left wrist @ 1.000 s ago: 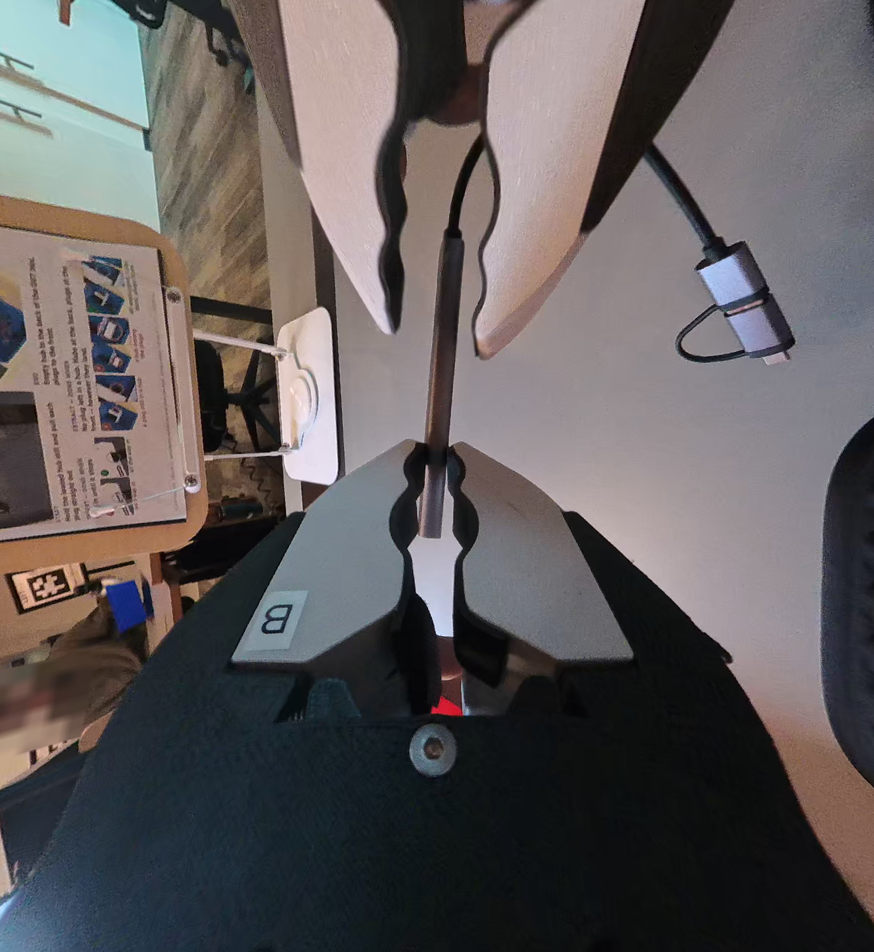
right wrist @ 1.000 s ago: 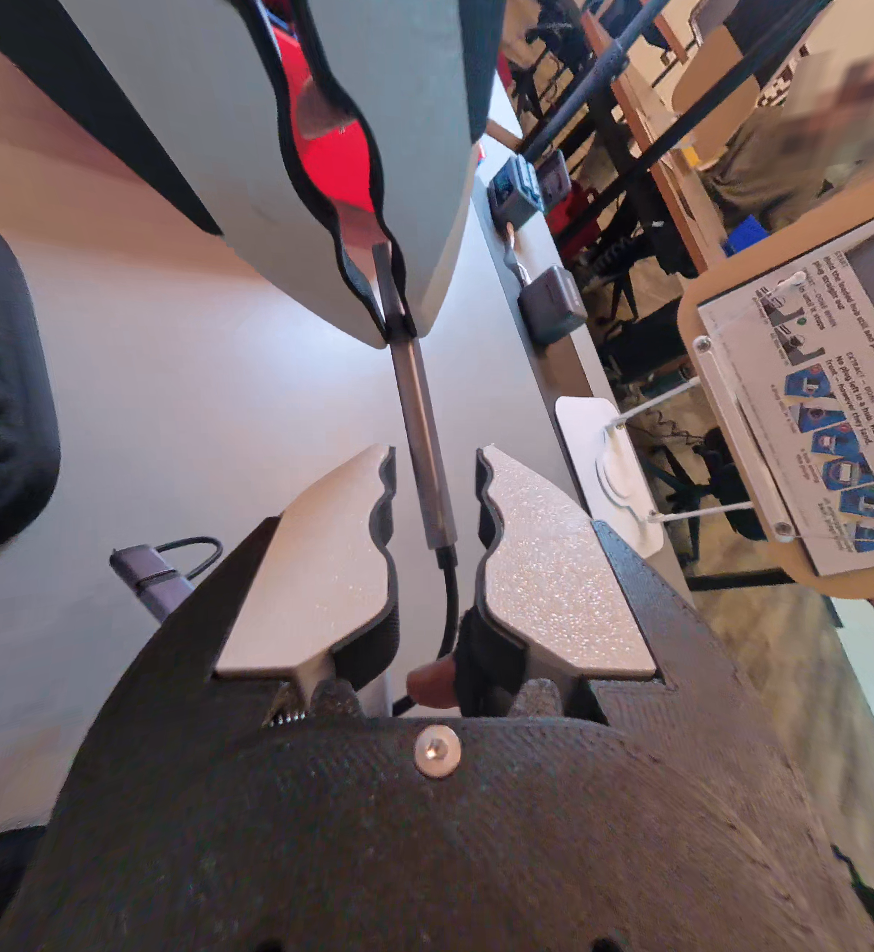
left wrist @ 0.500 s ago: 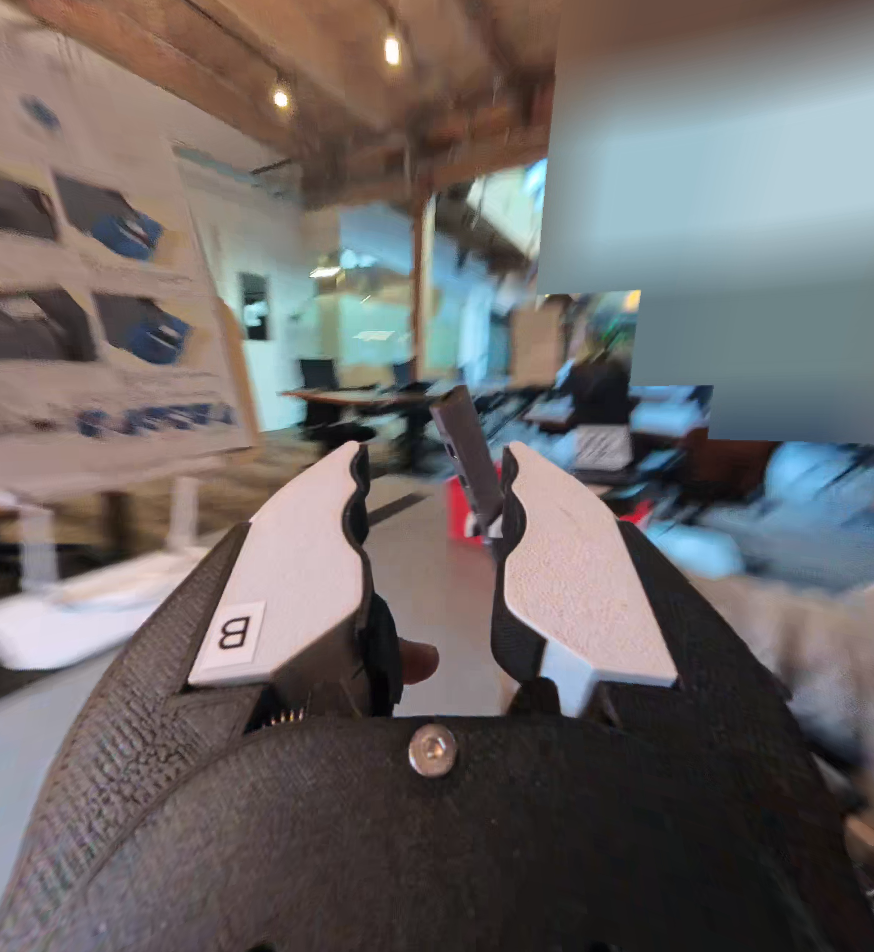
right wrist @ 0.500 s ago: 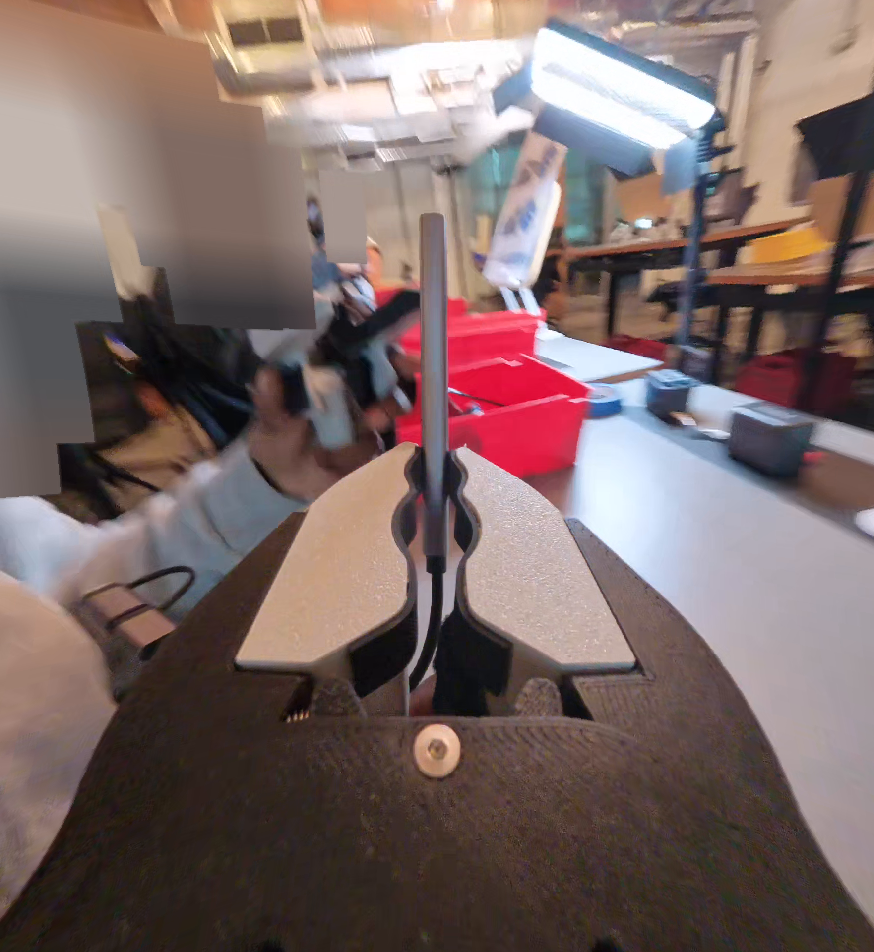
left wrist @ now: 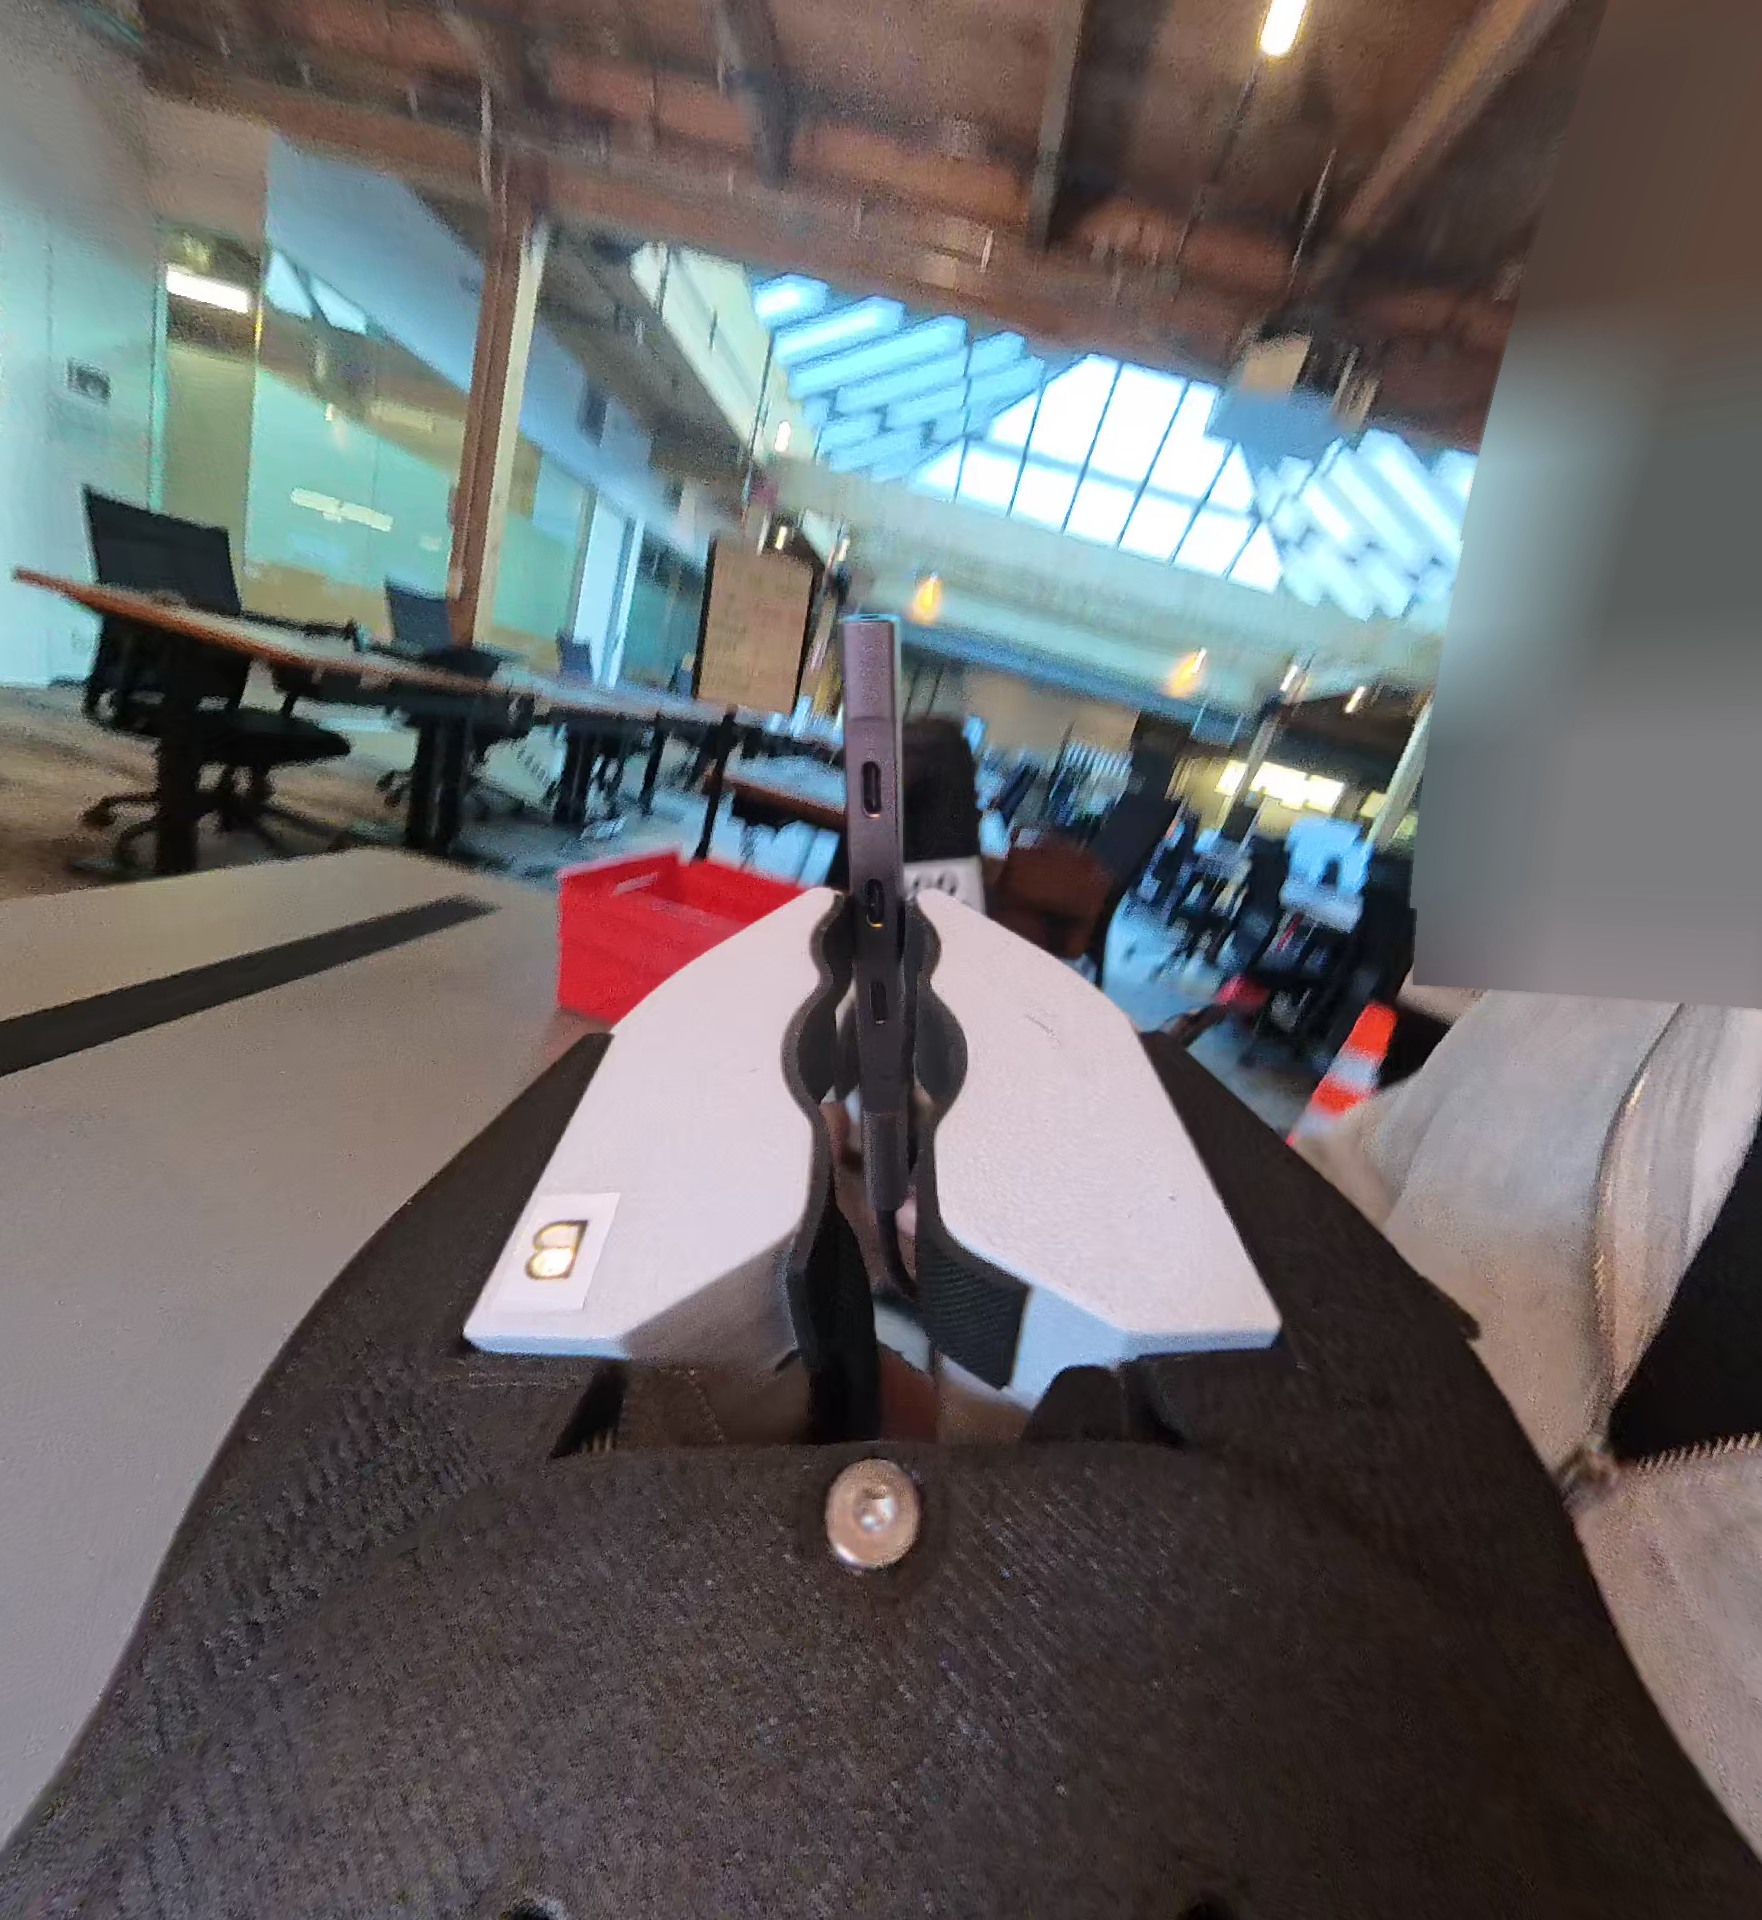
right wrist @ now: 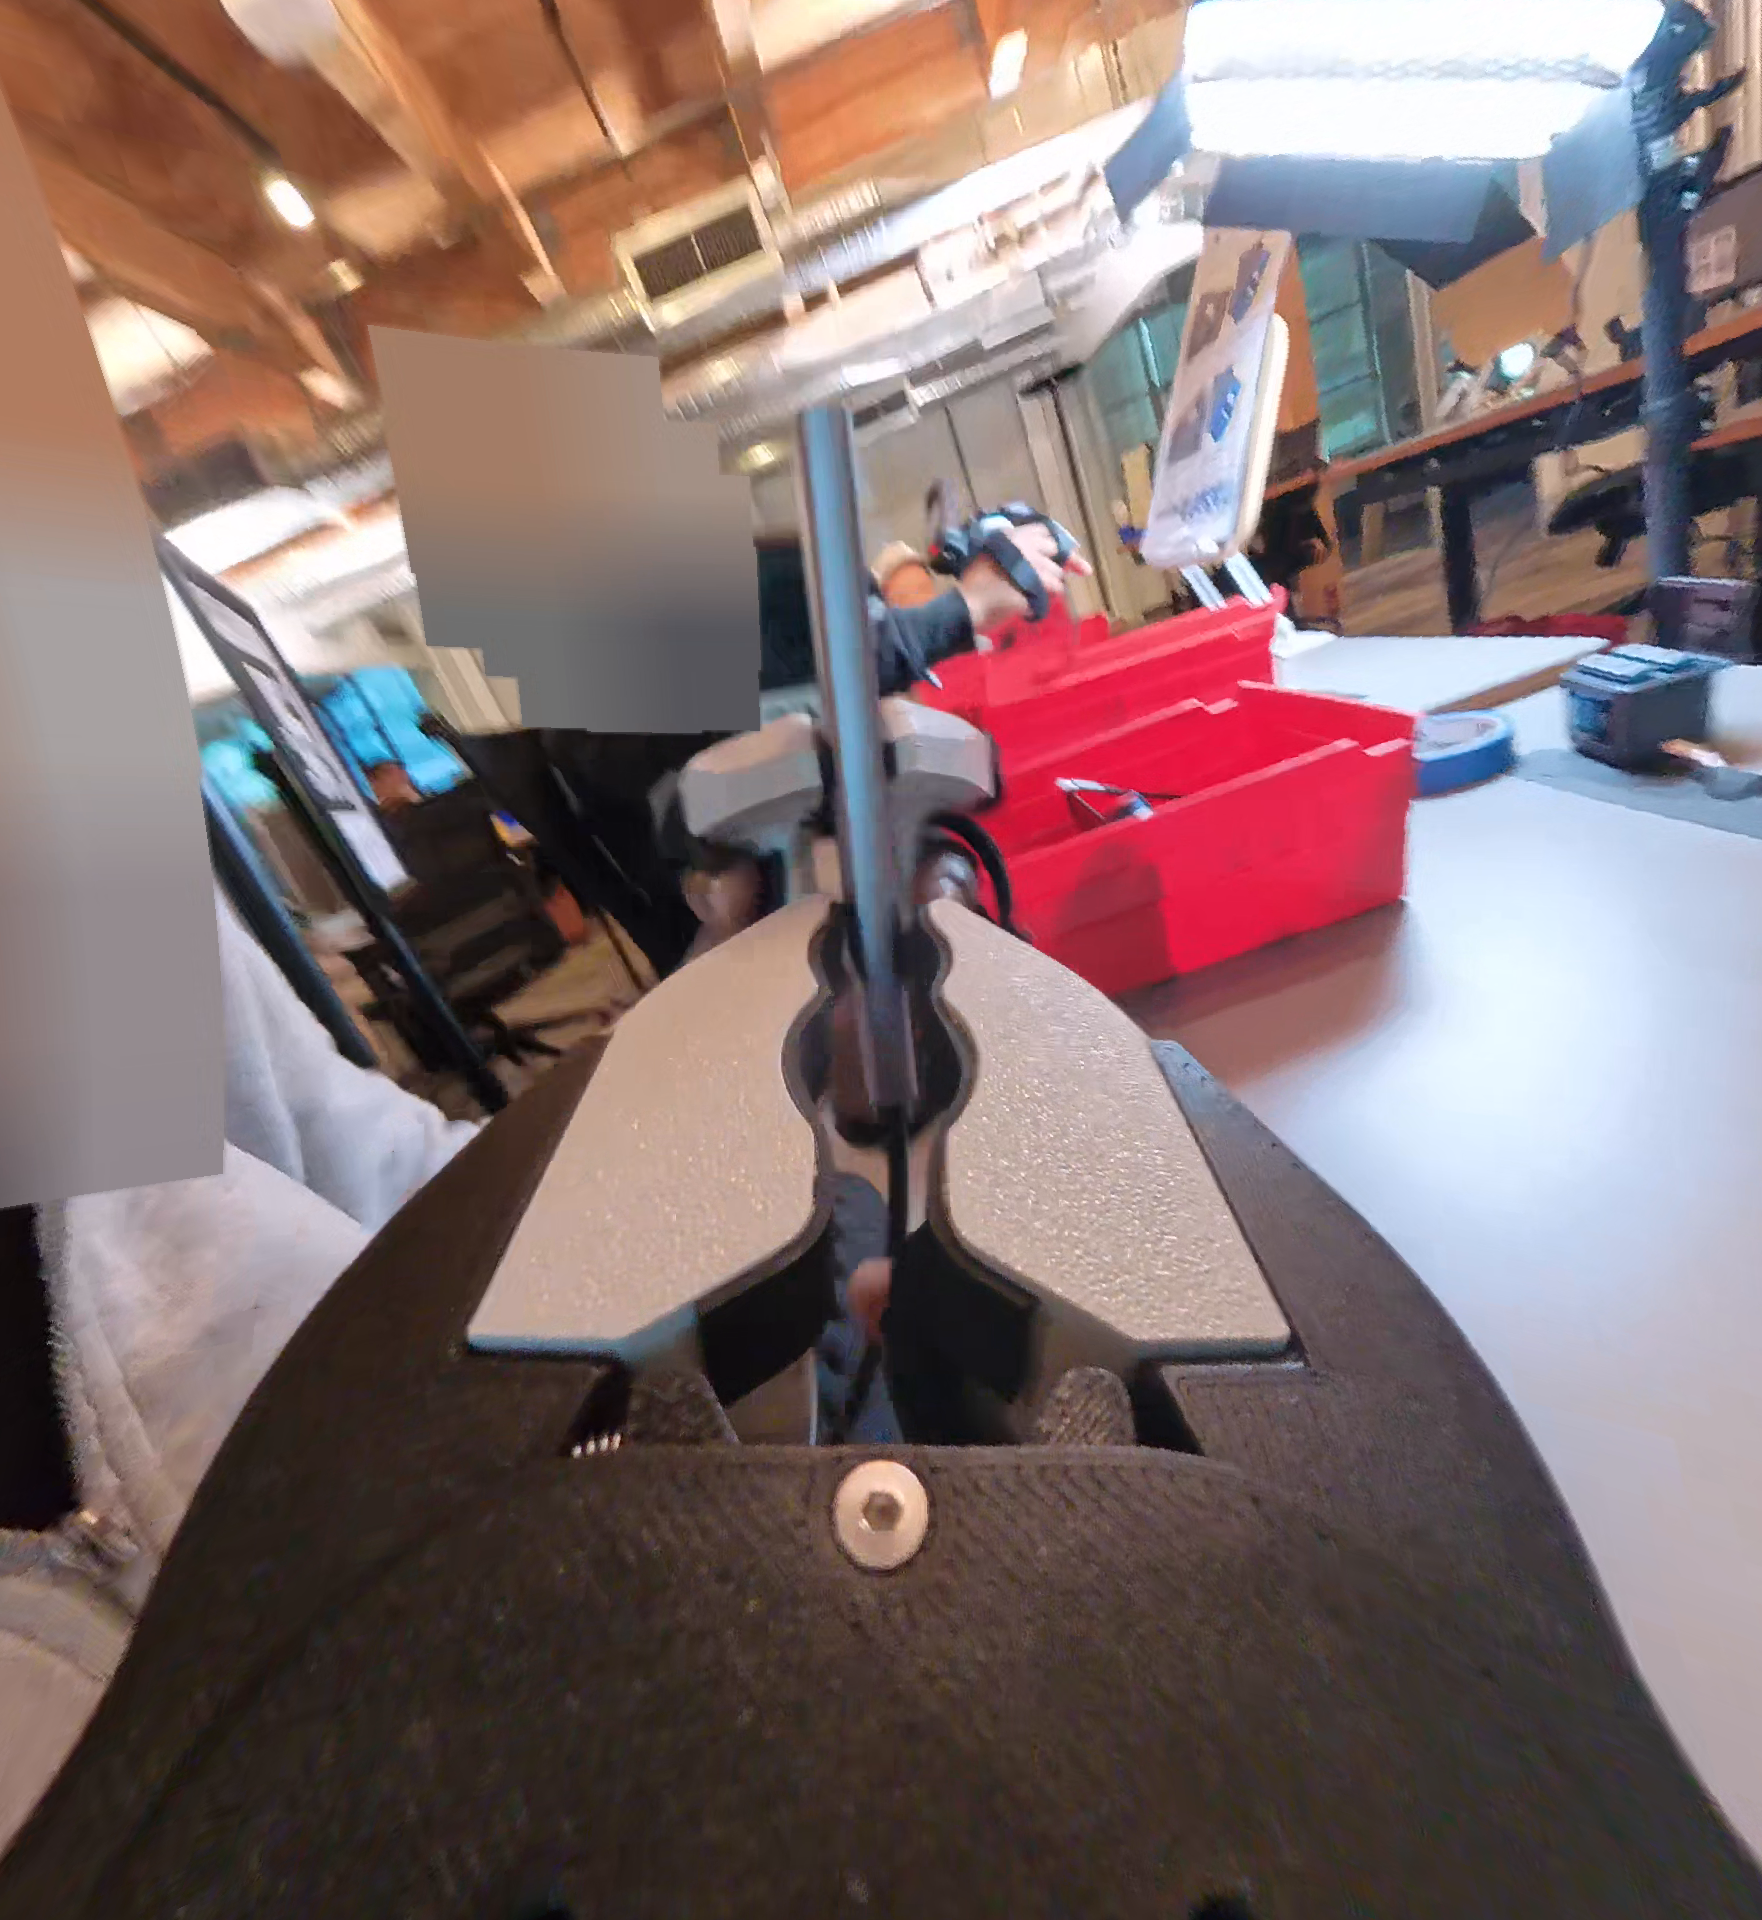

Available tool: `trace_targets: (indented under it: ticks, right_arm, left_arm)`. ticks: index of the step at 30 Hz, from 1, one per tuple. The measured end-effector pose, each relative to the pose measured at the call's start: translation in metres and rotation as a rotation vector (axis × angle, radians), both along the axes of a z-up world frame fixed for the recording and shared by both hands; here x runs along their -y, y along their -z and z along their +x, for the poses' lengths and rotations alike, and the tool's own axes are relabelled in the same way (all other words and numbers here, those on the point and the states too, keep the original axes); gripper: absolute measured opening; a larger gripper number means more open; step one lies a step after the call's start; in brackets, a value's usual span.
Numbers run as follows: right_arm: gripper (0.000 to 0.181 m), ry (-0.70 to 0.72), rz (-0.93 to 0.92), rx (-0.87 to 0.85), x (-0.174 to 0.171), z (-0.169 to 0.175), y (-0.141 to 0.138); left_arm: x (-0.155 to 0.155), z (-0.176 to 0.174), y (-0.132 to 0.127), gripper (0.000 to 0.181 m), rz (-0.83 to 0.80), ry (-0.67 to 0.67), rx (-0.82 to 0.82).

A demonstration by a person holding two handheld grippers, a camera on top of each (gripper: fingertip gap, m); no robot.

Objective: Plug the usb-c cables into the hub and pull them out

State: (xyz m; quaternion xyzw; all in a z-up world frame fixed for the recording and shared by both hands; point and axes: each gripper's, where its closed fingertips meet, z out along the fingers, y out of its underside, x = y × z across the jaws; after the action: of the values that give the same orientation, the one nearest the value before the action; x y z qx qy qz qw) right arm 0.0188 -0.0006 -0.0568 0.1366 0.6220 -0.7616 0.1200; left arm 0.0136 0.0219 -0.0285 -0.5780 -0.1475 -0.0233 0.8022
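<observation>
Both tongs clamp one slim grey hub, lifted off the surface.

Left tongs (left wrist: 872, 940) grip the hub (left wrist: 872, 748) at frame centre, ports showing; right tongs (right wrist: 882, 930) pinch the hub (right wrist: 841, 623) edge-on, its black cable (right wrist: 896, 1174) trailing down. Red bins (right wrist: 1220, 821) sit right.

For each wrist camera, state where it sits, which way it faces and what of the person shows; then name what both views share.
Left wrist view: behind the left gripper, facing across the grey table toward office desks; it clamps an upright hub; light jacket at right.
Right wrist view: behind the right gripper, facing across the table toward a red bin; jacket at left.
Shared: table, jacket, red bin, a clamped hub.
</observation>
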Motion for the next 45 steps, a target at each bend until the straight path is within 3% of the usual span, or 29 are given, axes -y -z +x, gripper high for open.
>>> trace_targets:
  ticks: [3, 10, 12, 16, 20, 24, 26, 29, 32, 35, 39, 45]
  right_arm:
    - [0.030, 0.101, 0.113, -0.119, -0.018, -0.014, 0.007]
    - [0.036, 0.207, 0.270, -0.563, -0.033, -0.012, -0.040]
    - [0.041, 0.248, 0.318, -0.679, -0.028, -0.013, -0.049]
    - [0.043, 0.301, 0.544, -0.928, -0.020, -0.024, -0.032]
    - [0.014, 0.350, 0.706, -1.137, -0.017, -0.027, -0.014]
    - [0.009, 0.431, 0.757, -1.264, -0.026, -0.023, -0.014]
    - [0.009, 0.599, 0.794, -1.360, -0.041, -0.034, -0.026]
    - [0.009, 0.791, 0.838, -1.454, -0.064, -0.044, -0.035]
    - [0.009, 0.787, 0.997, -1.519, -0.076, -0.051, 0.009]
    - [0.009, 0.674, 1.119, -1.451, -0.086, -0.045, 0.071]
    - [0.009, 0.513, 1.150, -1.241, -0.098, -0.017, 0.124]
    - [0.012, 0.436, 1.107, -1.010, -0.116, 0.012, 0.148]
  left_arm:
    - [0.010, -0.002, 0.009, 0.009, -0.254, -0.079, -0.132]
    - [0.036, -0.035, 0.013, 0.009, -0.976, -0.418, -0.623]
    - [0.034, -0.040, 0.011, 0.010, -1.091, -0.463, -0.747]
    - [0.026, -0.042, 0.018, 0.010, -1.216, -0.465, -0.908]
    - [0.011, -0.033, 0.028, 0.010, -1.198, -0.410, -0.960]
    - [0.005, -0.033, 0.026, 0.012, -1.130, -0.443, -0.933]
    - [0.013, -0.041, 0.006, 0.023, -1.026, -0.563, -0.910]
    - [0.036, -0.043, -0.031, 0.037, -0.717, -0.722, -0.775]
    - [0.064, -0.041, -0.038, 0.045, -0.533, -0.797, -0.627]
    - [0.081, -0.033, -0.019, 0.045, -0.526, -0.812, -0.550]
    - [0.091, -0.021, 0.021, 0.045, -0.550, -0.771, -0.384]
    - [0.121, -0.002, 0.045, 0.045, -0.550, -0.800, -0.230]
